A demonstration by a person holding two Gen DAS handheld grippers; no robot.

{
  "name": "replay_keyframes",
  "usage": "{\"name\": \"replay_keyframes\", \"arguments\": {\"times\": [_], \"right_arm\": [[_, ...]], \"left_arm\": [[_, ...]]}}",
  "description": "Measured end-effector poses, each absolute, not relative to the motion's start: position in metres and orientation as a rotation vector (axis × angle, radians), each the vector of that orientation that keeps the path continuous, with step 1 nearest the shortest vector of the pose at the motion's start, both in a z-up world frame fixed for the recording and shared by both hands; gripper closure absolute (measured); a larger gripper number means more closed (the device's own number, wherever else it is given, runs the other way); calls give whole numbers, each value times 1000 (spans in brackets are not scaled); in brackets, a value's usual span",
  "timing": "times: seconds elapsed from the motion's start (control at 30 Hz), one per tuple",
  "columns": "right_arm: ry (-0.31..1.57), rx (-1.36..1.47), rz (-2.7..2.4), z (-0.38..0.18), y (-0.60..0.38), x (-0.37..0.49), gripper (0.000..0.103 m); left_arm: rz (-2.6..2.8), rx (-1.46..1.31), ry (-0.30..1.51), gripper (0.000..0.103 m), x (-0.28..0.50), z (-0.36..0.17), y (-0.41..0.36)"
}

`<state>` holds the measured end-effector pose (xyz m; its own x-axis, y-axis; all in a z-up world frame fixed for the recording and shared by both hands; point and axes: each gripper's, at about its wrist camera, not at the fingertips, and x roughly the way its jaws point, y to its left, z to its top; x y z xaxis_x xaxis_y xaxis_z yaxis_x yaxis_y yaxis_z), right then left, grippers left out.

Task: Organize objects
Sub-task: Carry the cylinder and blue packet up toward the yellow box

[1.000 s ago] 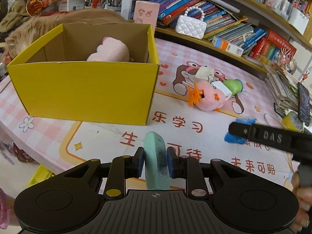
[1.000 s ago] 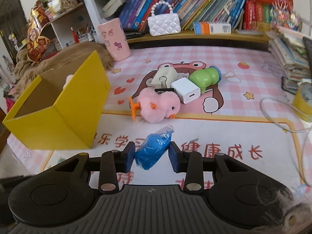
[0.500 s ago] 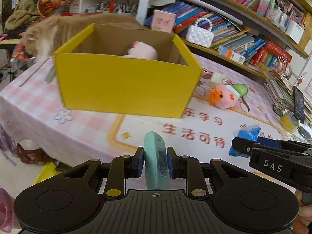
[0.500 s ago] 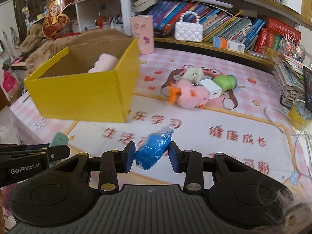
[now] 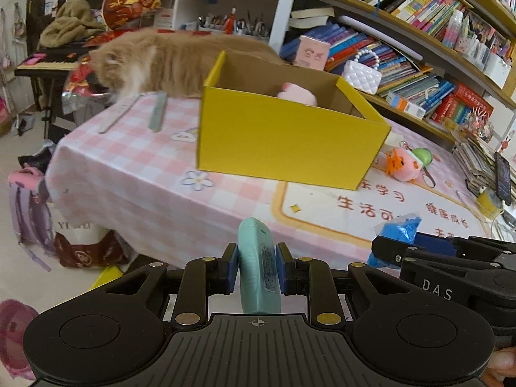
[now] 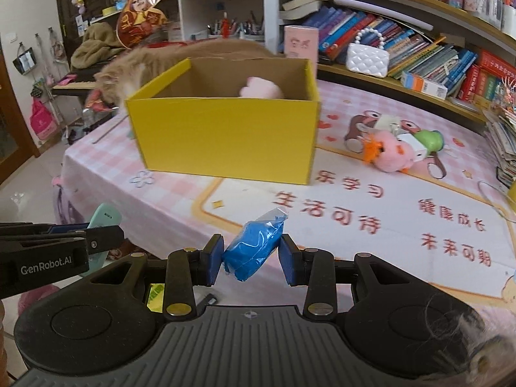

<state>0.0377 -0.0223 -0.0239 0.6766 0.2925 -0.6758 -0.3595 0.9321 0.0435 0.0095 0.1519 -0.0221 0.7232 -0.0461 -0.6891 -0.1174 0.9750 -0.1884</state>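
Observation:
My left gripper is shut on a flat teal case, held upright off the table's near edge. My right gripper is shut on a blue plastic packet; both also show in the other wrist view, the packet at the right and the teal case at the left. A yellow cardboard box stands open on the pink table with a pink plush inside. Beyond it lie a pink chick toy, a white charger and a green toy.
An orange cat lies behind the box on the table's far left. Bookshelves with a white quilted purse and a pink cup run along the back. Stacked books and a phone sit at the right. Bags stand on the floor.
Both grippers have pulled back from the table with their loads still held. The box and toys now look farther off, and the table's near edge and the floor have come into view.

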Motion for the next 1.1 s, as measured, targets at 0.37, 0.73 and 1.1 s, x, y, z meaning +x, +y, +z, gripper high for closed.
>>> {"name": "replay_keyframes", "arguments": {"times": [0.37, 0.73, 1.1], "right_arm": [[740, -71, 345, -24, 6, 17, 68], [731, -56, 286, -18, 7, 21, 68], [699, -37, 291, -4, 13, 57, 68]], "left_arm": [[16, -199, 739, 80, -4, -16, 178], [-38, -200, 728, 80, 10, -13, 179], [-57, -218, 661, 80, 45, 14, 182]]}}
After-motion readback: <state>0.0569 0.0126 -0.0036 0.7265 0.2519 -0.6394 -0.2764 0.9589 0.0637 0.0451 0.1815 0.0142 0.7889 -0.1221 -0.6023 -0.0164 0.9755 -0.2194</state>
